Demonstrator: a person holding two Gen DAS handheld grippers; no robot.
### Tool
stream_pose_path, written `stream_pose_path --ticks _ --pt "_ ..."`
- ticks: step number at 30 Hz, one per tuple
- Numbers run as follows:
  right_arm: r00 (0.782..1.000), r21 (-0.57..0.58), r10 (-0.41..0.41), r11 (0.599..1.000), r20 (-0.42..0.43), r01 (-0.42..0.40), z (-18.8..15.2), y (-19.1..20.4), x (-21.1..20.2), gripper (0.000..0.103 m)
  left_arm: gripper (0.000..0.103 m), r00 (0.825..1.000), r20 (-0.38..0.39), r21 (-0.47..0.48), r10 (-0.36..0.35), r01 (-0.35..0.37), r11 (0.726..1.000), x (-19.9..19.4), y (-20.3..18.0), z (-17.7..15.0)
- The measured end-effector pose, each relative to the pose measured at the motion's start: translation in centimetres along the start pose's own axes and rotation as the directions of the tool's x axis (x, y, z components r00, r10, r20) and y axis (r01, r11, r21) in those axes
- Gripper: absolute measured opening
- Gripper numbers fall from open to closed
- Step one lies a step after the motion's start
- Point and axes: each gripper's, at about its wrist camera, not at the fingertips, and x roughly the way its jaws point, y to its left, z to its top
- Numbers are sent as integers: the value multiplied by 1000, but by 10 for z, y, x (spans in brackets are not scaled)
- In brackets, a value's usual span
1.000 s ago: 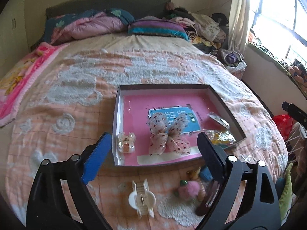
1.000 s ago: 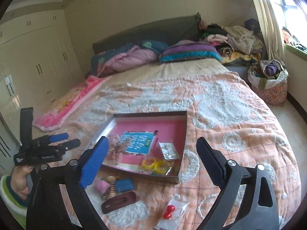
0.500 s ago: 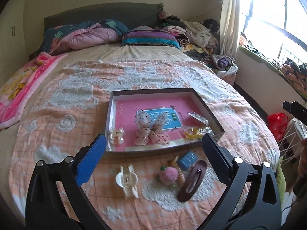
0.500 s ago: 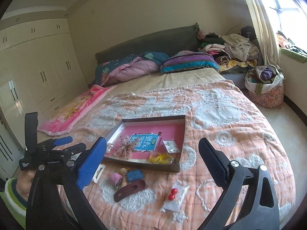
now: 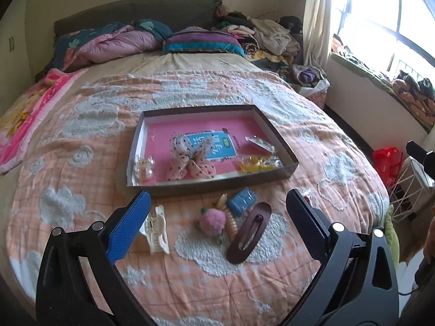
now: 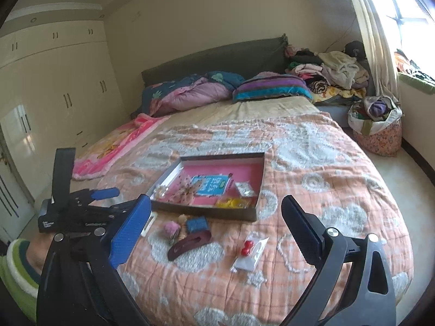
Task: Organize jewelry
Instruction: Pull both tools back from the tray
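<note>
On the bed (image 5: pixel 81 141), over a peach quilt with nubbly white cloud patches, sits a shallow rectangular tray (image 5: pixel 274 133) with grey walls and a pink floor bearing a blue printed label. Inside lie a sheer dotted bow (image 5: pixel 190 154) of gauzy fabric, a clear bubble-shaped clip (image 5: pixel 144 167) at the near left corner, glossy yellow rings (image 5: pixel 257 163) and a small shiny packet (image 5: pixel 259 144) at the right. Just in front of the tray, loose on the quilt, lie a cream plastic clip (image 5: pixel 156 229), a fuzzy pink pompom (image 5: pixel 212 221), a flat blue square (image 5: pixel 242 201), and a long oval brown barrette (image 5: pixel 250 232); a clear bag with red beads (image 6: pixel 248 247) lies further right. Left claw (image 5: pixel 217 225) hovers above these loose pieces, jaws having just been opening and now wide apart with nothing gripped. Right claw (image 6: pixel 214 231) likewise stands spread and empty, above the quilt.
</note>
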Motion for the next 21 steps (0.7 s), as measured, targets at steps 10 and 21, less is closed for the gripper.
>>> stream_pose_path --ticks 10,21 --pt "995 -37 40 998 -96 -44 -39 22 15 96 93 999 -44 41 23 -21 999 0 -9 -17" --pt "986 -28 59 998 -153 -64 -57 24 35 96 93 994 -101 68 29 -22 997 16 -16 -35"
